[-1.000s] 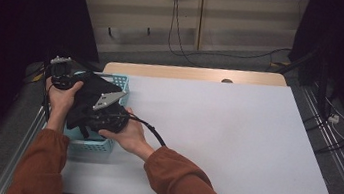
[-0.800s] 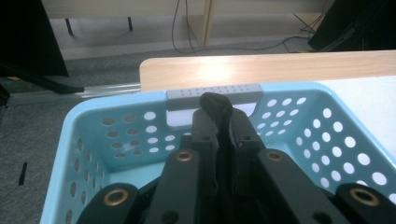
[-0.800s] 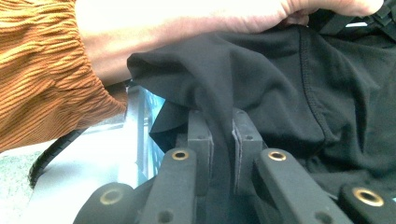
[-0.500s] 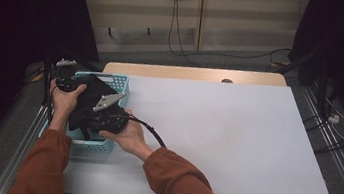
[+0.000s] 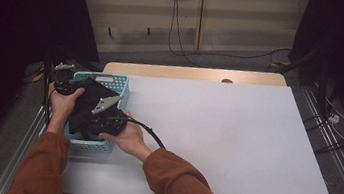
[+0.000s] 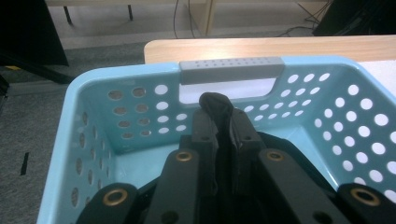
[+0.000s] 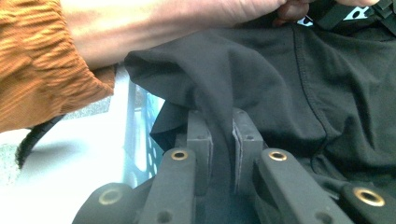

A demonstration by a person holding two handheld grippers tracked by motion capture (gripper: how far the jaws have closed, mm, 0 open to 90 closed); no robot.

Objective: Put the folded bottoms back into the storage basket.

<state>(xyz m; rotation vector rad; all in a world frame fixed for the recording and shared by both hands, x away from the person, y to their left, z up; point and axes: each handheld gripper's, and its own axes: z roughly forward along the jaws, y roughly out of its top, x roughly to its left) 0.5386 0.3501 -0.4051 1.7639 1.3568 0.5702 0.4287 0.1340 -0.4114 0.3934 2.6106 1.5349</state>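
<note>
Both grippers are clamped on one piece of black soft cloth. Looking along the left gripper (image 6: pixel 223 122), its two black jaws stand close together with a fold of the black cloth (image 6: pixel 218 106) pinched between the pads; the fold bulges up just above the fingertips, a little left of the frame's centre. Behind that fold rises the far wall of a light blue perforated plastic basket (image 6: pixel 327 100), with a grey handle bar (image 6: pixel 232 69) across the cut-out at its top edge, in the upper middle of the frame. The jaws sit inside the basket, above its pale floor. Past the rim, along the top of the frame, lies a strip of tan wooden table edge (image 6: pixel 280 46).

Looking along the right gripper (image 7: pixel 223 128), the pads likewise press on a ridge of the same black cloth (image 7: pixel 280 79), which spreads over the centre and right of that frame. At the upper left a hand and an orange ribbed sleeve (image 7: pixel 37 60) cross the picture, and below them a sliver of the blue basket's holed wall shows beside the white table surface (image 7: pixel 60 163).

From the high view, the left gripper (image 5: pixel 67 82) and right gripper (image 5: pixel 106 118) sit at the left middle of the frame, both over the basket (image 5: pixel 121 84), with the cloth (image 5: pixel 89 101) bundled between the two hands and hanging into it. A black cable (image 5: pixel 147 131) trails from the right gripper across the white tabletop (image 5: pixel 235 135), which fills the frame's centre and right.
</note>
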